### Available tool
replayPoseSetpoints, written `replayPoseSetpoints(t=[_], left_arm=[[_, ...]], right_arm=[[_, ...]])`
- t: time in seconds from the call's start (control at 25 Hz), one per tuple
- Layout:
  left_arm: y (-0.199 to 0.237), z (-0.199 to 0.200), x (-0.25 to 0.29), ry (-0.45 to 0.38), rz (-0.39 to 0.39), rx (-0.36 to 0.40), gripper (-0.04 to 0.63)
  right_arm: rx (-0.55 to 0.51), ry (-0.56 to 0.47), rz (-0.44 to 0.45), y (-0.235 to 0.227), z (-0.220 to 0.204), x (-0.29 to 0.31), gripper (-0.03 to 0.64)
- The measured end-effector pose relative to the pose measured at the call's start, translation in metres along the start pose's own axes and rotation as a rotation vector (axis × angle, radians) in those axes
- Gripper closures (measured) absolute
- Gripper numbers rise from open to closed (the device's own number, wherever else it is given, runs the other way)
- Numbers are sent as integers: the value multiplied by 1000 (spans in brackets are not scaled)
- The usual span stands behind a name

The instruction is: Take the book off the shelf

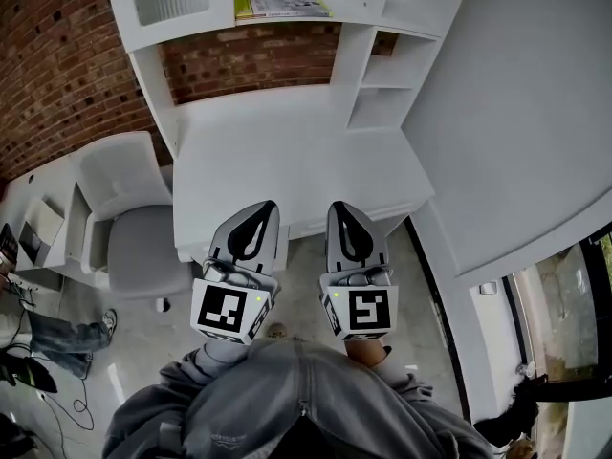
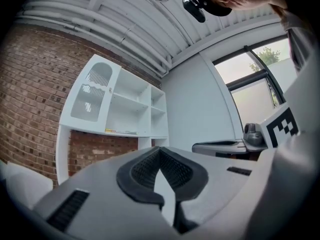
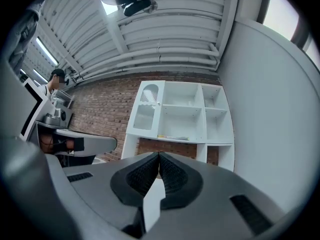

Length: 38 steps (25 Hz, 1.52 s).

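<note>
The book (image 1: 280,5) lies flat on the white shelf unit (image 1: 182,22) above the desk, yellow-green at its spine end; it shows as a thin strip (image 2: 120,131) in the left gripper view and a thin strip (image 3: 172,137) in the right gripper view. My left gripper (image 1: 268,206) is shut and empty, hovering at the desk's near edge. Beside it my right gripper (image 1: 340,206) is also shut and empty. Both point toward the shelf, well short of the book.
A white desk (image 1: 287,151) stands against a brick wall (image 1: 57,65), with small side cubbies (image 1: 382,89) at its right. A grey chair (image 1: 134,237) stands to the left. A white wall panel (image 1: 516,113) runs along the right. A person's legs (image 1: 57,338) show at far left.
</note>
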<state>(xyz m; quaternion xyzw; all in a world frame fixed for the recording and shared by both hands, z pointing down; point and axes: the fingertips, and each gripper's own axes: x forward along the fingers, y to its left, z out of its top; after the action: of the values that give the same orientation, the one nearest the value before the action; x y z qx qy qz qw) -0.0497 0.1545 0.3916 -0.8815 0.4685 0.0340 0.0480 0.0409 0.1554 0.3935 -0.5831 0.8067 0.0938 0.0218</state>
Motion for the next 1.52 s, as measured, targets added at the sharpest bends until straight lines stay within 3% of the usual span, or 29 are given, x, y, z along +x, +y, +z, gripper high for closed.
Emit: replayPoseSetpoints(t=[1.16,1.52], left_arm=[[35,-15,26,5,-34,-22,589],[59,-19,56,-11,1,-10,589]], right_arm=[[6,4,-31,-1,-11,42,590],[-6,-33,21,-7,-12,83,589]])
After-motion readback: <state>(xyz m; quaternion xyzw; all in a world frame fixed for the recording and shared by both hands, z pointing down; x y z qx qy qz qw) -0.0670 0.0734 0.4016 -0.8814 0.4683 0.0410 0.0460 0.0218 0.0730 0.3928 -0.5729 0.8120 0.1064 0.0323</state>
